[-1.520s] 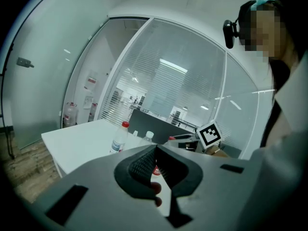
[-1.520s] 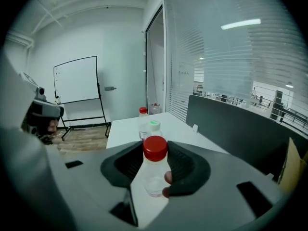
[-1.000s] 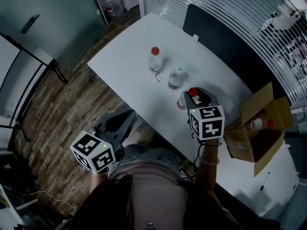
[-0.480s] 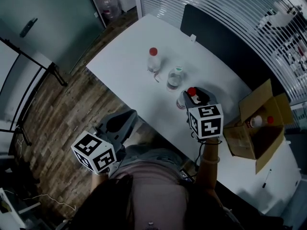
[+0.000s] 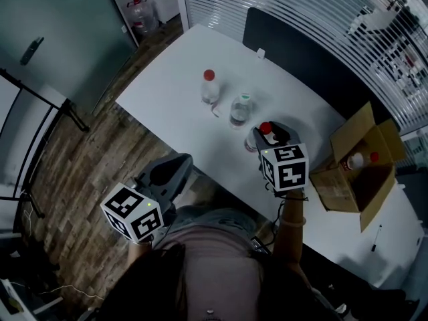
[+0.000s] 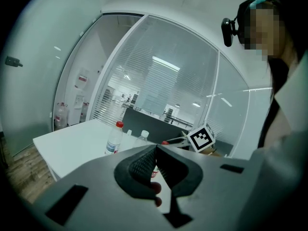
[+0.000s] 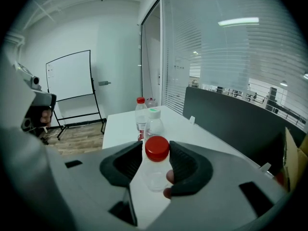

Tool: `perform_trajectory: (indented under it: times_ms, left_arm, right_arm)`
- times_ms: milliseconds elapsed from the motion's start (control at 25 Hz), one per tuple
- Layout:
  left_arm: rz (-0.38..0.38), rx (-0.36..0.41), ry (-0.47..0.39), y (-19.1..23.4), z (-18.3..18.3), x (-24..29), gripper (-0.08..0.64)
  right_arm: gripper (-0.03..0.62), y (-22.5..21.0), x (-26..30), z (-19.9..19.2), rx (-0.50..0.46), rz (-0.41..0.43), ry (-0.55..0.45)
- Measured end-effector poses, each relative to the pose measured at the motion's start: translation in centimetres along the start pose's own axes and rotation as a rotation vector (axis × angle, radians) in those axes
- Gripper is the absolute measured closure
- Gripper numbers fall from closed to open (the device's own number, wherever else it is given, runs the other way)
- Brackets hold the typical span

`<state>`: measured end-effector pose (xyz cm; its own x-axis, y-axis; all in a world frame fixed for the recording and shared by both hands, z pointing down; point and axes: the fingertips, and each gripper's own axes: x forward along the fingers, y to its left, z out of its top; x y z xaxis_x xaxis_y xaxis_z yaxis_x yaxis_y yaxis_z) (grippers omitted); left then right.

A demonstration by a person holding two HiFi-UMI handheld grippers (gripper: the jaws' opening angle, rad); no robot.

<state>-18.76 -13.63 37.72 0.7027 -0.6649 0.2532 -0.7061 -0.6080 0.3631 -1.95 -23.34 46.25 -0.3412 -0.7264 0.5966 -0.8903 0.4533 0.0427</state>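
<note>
At the desk's [image 5: 170,102] near edge, right claw [image 7: 156,153] is clamped on a bottle [image 7: 155,174]. Pads sit either side just under its red cap. The bottle is clear, upright, base on the desk. A fingertip shows behind it, under the right pad.

Left claw [image 6: 155,157] is off the desk, out over the wood floor [image 5: 80,172] on the person's left. Jaws are pressed together with nothing between them, and it points toward the desk.

Further along the desk, past the held bottle:
- green-cap bottle [image 5: 240,109], upright, near the held one but not touching
- labelled bottle [image 5: 208,89], red cap, upright, just beyond the green-cap one, small gap between them

The three run in a loose diagonal line away from the right claw.

On the right end of the desk is a cardboard box [image 5: 338,182], flaps open. A red-capped bottle lies inside; can't make out the rest of the contents. A pen [image 5: 376,238] lies on the desk near the box, apart from it.

A dark partition [image 5: 301,65] runs along the far side of the desk, with blinds behind it. The right gripper view shows a whiteboard [image 7: 70,76] on a stand on the floor, well apart from the desk.
</note>
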Motion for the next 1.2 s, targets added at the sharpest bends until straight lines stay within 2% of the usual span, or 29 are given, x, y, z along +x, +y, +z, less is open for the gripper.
perform_trajectory:
  times_ms: [400,640,800,960,1200]
  left_arm:
    - [-0.048,0.015,0.001,0.3,-0.3,-1.7,0.551]
    - [-0.055,0.020,-0.008,-0.6,-0.5,-2.6,0.551]
    - [-0.054,0.027,0.001,-2.5,-0.4,-2.9,0.551]
    - [-0.082,0.033,-0.036,-4.8,-1.4,-3.5,0.551]
    - [-0.064,0.019,-0.028,-9.6,-2.2,-5.6,0.551]
  right_arm:
    - [0.420,-0.2,-0.8,-0.3,0.053,-0.104,-0.031]
    - [0.420,-0.1,-2.5,-0.5,0.060,-0.134,-0.060]
    - [0.420,0.4,-4.3,-1.1,0.055,-0.125,-0.069]
    - [0.420,1.1,-6.7,-2.1,0.056,-0.116,-0.088]
    - [0.422,2.7,-11.8,-3.5,0.049,-0.098,-0.113]
